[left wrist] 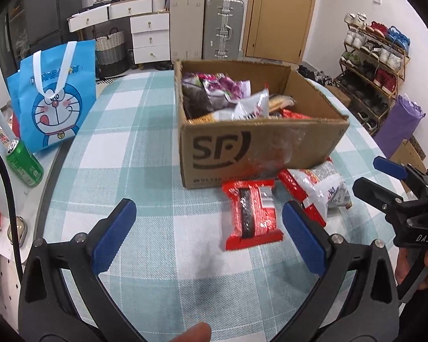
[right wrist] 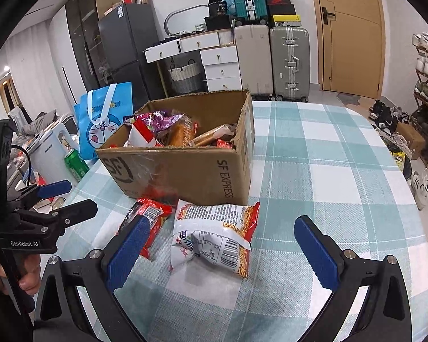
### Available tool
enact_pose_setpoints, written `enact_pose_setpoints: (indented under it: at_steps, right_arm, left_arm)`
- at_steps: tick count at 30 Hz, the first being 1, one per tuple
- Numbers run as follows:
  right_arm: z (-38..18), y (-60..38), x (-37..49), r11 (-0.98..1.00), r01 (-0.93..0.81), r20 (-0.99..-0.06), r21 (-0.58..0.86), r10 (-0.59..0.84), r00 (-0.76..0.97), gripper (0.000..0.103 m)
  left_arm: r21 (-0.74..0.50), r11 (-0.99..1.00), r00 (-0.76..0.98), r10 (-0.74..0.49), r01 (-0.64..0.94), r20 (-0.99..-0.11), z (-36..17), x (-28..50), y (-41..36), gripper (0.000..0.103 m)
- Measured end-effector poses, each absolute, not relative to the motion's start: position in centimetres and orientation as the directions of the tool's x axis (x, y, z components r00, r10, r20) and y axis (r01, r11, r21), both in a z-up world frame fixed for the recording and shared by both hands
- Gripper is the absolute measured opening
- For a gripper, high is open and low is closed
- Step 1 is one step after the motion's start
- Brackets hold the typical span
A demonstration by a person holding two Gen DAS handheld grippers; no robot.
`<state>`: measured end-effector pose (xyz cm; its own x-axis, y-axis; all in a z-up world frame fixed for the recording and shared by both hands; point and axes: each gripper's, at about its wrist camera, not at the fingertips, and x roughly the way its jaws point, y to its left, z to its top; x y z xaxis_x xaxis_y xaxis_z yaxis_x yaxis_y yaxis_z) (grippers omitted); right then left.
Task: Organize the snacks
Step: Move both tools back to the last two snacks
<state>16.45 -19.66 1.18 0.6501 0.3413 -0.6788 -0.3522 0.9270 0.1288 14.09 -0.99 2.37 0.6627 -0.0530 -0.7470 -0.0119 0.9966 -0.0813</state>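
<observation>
Both the left gripper (left wrist: 207, 228) and the right gripper (right wrist: 219, 245) have their jaws wide apart, holding nothing. 2 snack packets, a red one (left wrist: 252, 213) and a white-red one (right wrist: 214, 236), lie on the checked tablecloth (right wrist: 328, 171) just before the cardboard box (right wrist: 185, 171) (full of snacks).

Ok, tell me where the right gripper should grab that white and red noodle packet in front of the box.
Grip the noodle packet across its puffed middle, coming from above with the open right gripper. It lies flat on the tablecloth, clear of the cardboard box, and its crimped ends look too thin to hold well.
</observation>
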Motion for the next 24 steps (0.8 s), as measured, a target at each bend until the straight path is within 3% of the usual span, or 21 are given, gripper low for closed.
enact_pose_setpoints:
  at_steps: [24]
  right_arm:
    - [-3.0,-17.7,18.2,0.919,-0.372,-0.778,0.133,0.329,0.535,0.102]
  left_arm:
    - [-0.088,0.996,0.595,-0.065,-0.010,-0.801,-1.7,15.4,-1.2,0.102]
